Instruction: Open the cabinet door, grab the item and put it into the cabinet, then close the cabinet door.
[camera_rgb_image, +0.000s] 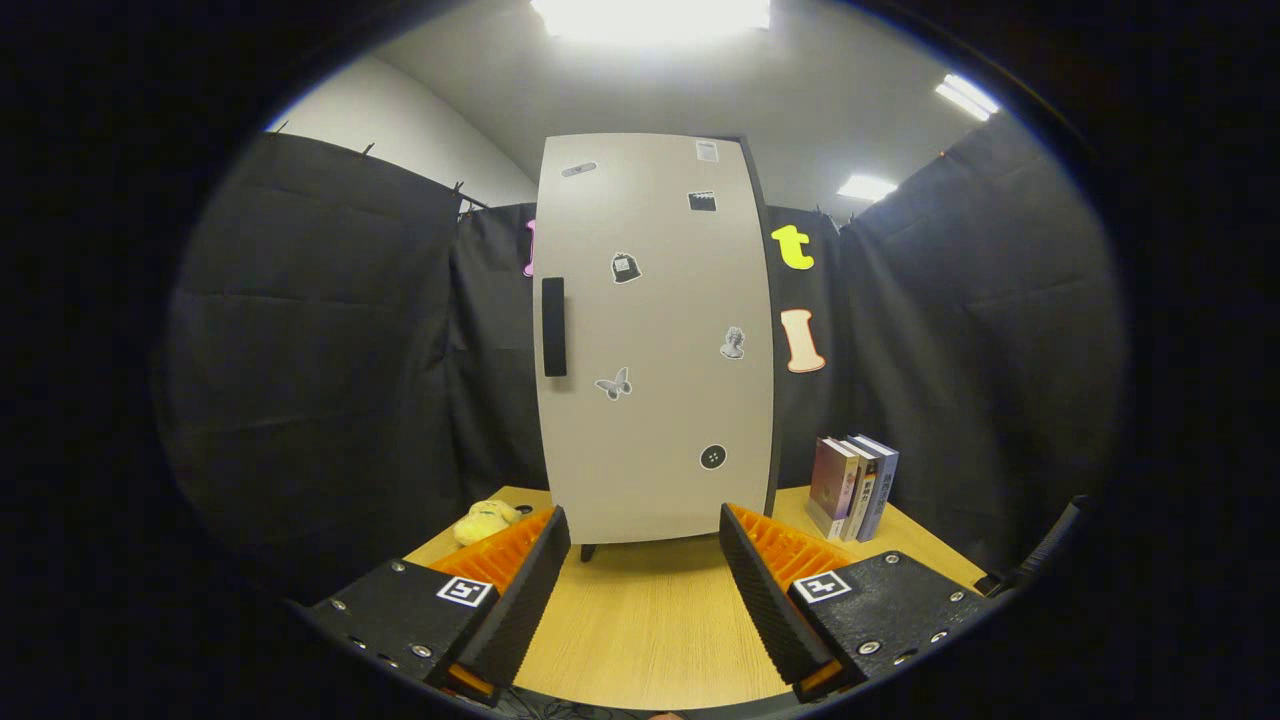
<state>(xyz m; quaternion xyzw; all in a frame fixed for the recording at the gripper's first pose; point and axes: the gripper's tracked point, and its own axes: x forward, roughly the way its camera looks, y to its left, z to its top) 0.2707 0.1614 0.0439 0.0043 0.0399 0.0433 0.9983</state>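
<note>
Beige laminate cabinet door (655, 340), closed, standing upright on the wooden table (650, 625) directly beyond the gripper (645, 590), whose two ribbed fingers (525, 600) are spread wide with nothing between them. Black vertical handle (553, 327) set near the door's left edge, its long axis upright, lying up and to the left of the line between the fingers; the hinge side is judged to be the right edge, so the opening move would call for a reach leftward and upward to the handle. Yellow plush toy (487, 521), judged the item to be stowed, resting on the table left of the cabinet foot, just beyond the left finger. Three books (853, 487) standing upright right of the cabinet, clear of the handle side. Small stickers (625, 268) dot the door face. No object lies between fingers and handle
</note>
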